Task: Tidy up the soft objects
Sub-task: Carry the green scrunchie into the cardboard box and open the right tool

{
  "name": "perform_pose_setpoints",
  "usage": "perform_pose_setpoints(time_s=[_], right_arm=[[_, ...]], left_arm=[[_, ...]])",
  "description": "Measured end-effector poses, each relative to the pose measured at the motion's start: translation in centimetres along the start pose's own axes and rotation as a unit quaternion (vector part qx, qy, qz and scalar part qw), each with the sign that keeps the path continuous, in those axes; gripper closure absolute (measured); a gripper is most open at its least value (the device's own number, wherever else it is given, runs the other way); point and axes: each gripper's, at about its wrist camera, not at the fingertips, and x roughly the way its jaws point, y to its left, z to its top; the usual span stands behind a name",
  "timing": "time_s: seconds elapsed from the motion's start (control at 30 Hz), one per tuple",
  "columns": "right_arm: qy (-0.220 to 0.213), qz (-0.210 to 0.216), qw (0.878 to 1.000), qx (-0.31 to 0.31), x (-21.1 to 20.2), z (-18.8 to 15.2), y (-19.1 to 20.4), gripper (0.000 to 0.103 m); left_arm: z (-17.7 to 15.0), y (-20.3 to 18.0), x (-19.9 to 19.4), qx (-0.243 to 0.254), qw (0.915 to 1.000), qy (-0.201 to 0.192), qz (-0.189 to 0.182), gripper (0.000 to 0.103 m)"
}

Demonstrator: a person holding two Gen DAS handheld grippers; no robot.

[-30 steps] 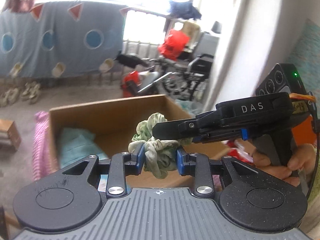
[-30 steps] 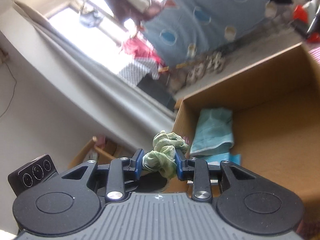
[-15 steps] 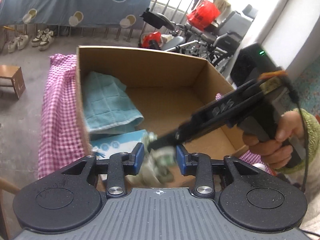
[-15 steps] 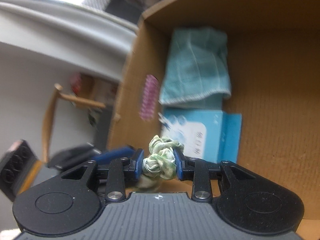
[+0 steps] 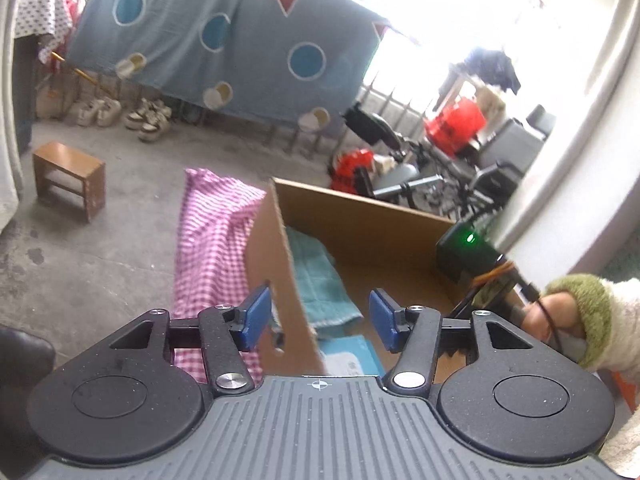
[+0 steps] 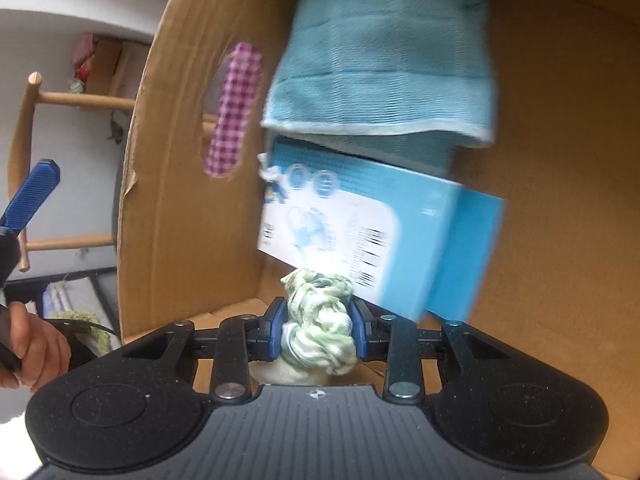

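The cardboard box point(image 6: 188, 128) is taken as the landmark. Inside it, a folded teal towel point(image 6: 392, 52) is laid against the left wall, its hem overlapping a light-blue carton point(image 6: 360, 236) lying flat on the box floor. A pink gingham cloth point(image 5: 212, 240) is spread under the box and is seen through the wall's hand hole.

The right gripper point(image 6: 318, 334) is reached into the box near the carton's end, its blue pads clamped on a green-and-white scrunchie point(image 6: 318, 328). The scrunchie is bunched and crumpled, so no clear long axis can be told.

The left gripper point(image 5: 318, 318) is held outside, straddling the box's near wall edge, its blue pads point(image 5: 256, 316) spread wide apart with nothing between them.
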Motion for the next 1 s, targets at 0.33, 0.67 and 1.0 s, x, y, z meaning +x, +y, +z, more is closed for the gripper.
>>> perform_pose_setpoints(time_s=[0.33,0.67,1.0], right_arm=[[-0.052,0.028,0.998,-0.012,-2.3,-0.7,1.9,0.042],[-0.056,0.000,0.998,0.013,-4.8,-3.0,1.3,0.042],[-0.055,-0.056,0.997,-0.011,-4.6,-2.7,2.7,0.047]], left_arm=[[-0.2,1.8,-0.6,-0.022,0.9996,-0.018,0.007,0.026],[-1.4,2.9,-1.9,-0.035,0.9985,-0.041,0.004,0.012],[-1.9,3.6,-2.5,-0.041,0.9982,-0.043,0.008,0.008]])
